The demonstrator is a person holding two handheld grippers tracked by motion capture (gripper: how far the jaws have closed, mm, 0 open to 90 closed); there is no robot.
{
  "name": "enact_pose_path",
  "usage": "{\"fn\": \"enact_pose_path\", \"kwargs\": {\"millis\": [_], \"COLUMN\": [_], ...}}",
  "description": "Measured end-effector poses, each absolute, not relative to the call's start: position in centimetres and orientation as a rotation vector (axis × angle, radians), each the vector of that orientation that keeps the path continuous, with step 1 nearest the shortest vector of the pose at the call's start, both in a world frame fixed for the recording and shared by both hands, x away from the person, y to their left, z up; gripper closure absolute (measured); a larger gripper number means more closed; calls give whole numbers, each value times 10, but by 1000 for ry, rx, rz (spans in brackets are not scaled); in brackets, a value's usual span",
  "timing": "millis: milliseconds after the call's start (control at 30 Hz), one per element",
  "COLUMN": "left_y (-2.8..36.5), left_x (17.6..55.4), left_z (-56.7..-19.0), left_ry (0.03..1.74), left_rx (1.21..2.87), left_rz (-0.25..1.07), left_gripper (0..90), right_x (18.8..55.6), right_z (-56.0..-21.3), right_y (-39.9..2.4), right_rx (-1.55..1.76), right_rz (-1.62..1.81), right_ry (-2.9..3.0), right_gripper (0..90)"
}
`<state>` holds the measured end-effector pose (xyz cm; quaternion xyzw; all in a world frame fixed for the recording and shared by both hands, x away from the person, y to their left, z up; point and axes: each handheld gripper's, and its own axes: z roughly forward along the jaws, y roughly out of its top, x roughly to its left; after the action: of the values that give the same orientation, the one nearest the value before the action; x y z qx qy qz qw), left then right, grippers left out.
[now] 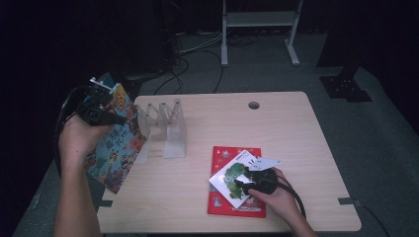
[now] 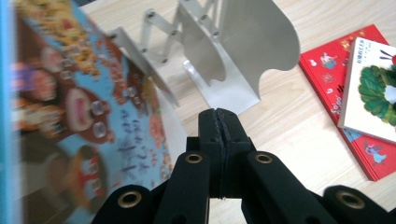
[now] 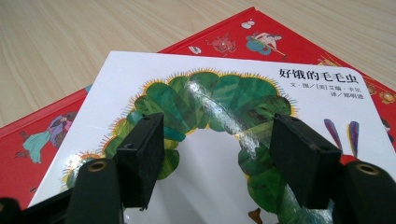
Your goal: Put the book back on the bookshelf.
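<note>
High view suggests the blue book [image 1: 114,143] leans loose past the bench [image 1: 276,123] edge beside the shut, empty left fingers [image 2: 212,140] and may topple, while the right fingers [image 3: 144,149] sit narrowly apart over the white book [image 3: 187,70].

In the left gripper view, the blue picture book [image 2: 79,116] is blurred and cut off at the left edge. The red book [image 2: 336,88] runs off the right edge, partly covered by the white book [image 2: 373,88], itself cut off.

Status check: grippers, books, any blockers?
Left gripper shut, nothing between jaws, beside tilted blue book by rack. Right gripper open over white book, lying on red book. No obstruction seen.
</note>
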<state>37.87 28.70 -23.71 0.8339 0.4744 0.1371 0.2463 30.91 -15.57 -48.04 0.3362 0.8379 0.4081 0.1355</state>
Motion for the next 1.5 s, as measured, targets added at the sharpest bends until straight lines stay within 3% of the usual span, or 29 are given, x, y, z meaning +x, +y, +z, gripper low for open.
{"fn": "enact_pose_path", "kwargs": {"millis": [267,467,667,1067,1400,1500], "left_y": [268,252,239,217,193,187], "left_x": [378,377,375,368,362,362], "left_z": [-260,-280,-299,-345,-384,-394], "left_ry": [1187,1109,1005,890,851,838], "left_rx": [2323,2351,2363,2402,2420,2423], "left_rz": [283,238,230,160,218,214], "left_gripper": [883,817,678,552,280,242], "right_x": [306,303,300,297,300,301], "right_z": [-477,-474,-472,-473,-472,-473], "right_y": [-159,-164,-172,-195,-215,-219], "right_rx": [980,974,978,998,1045,1059], "right_rz": [1172,1165,1153,1128,1109,1104], "right_ry": [2439,2437,2433,2408,2366,2363], "right_gripper": [362,364,365,358,352,349]}}
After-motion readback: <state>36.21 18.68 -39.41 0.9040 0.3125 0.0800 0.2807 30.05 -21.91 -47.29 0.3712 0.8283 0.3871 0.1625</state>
